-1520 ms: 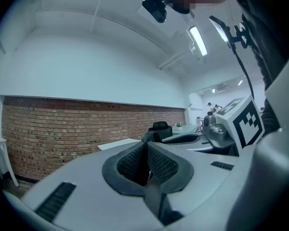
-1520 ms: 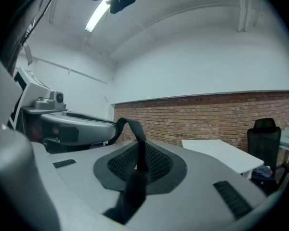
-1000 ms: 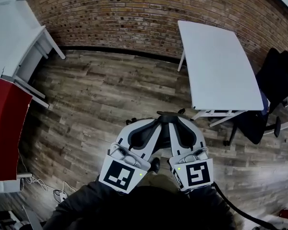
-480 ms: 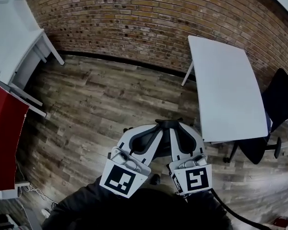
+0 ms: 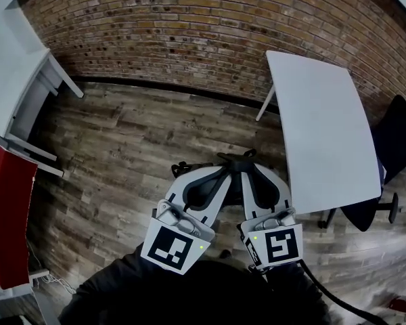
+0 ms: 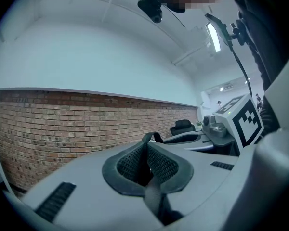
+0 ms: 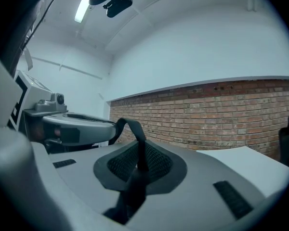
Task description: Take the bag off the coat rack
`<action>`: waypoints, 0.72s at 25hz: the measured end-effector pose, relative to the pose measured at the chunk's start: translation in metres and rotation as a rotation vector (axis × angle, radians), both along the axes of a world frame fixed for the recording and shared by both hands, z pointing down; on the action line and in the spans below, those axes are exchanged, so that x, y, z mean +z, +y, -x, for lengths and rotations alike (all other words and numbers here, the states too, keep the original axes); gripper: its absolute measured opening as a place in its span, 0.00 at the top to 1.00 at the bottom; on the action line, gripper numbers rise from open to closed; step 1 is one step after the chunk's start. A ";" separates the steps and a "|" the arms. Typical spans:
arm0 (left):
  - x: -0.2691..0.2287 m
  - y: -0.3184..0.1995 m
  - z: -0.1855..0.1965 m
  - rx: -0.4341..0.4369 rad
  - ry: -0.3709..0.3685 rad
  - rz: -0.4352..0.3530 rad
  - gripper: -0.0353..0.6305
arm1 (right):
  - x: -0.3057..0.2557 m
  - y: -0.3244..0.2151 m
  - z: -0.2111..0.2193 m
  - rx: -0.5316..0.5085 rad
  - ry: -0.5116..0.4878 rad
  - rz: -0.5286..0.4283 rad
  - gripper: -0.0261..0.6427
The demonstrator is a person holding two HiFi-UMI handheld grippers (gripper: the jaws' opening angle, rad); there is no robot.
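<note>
A black bag strap (image 5: 235,158) arches between the tips of both grippers, which are held side by side low in the head view, over the wooden floor. My left gripper (image 5: 221,172) is shut on one end of the strap (image 6: 151,138), which is pinched between its dark pads. My right gripper (image 5: 247,173) is shut on the other end, and the strap (image 7: 130,126) loops from its jaws across to the left gripper (image 7: 70,125). The bag's body and the coat rack are not in view.
A white table (image 5: 321,127) stands to the right, with a black office chair (image 5: 399,144) beyond it. To the left are a white desk (image 5: 24,80) and a red cabinet (image 5: 3,215). A brick wall (image 5: 189,26) runs along the far side.
Both grippers keep their hold on the strap and stay side by side. The head view has swung a little, so the white table sits farther right.
</note>
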State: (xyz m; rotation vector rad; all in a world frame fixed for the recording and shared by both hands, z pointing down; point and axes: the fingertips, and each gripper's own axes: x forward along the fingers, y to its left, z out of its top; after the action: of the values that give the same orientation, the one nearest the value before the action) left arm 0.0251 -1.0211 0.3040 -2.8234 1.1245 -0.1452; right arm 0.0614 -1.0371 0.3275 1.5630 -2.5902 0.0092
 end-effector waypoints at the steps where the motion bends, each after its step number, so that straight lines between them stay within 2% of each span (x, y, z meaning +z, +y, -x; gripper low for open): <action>1: -0.002 -0.007 0.001 0.003 0.008 0.000 0.90 | -0.002 -0.007 0.001 0.005 0.003 -0.003 0.90; 4: -0.008 -0.026 0.003 0.017 0.025 -0.002 0.90 | -0.009 -0.026 0.003 0.027 0.011 -0.015 0.90; 11: -0.018 -0.060 0.003 0.060 0.011 -0.036 0.90 | -0.018 -0.061 0.002 0.066 0.005 -0.029 0.90; 18: -0.020 -0.088 -0.002 0.067 0.016 -0.048 0.90 | -0.019 -0.089 -0.003 0.072 0.004 -0.044 0.90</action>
State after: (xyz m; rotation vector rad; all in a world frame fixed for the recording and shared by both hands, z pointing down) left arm 0.0275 -1.1095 0.2840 -2.8200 1.0206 -0.0896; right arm 0.0646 -1.1257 0.3080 1.6690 -2.5463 -0.0447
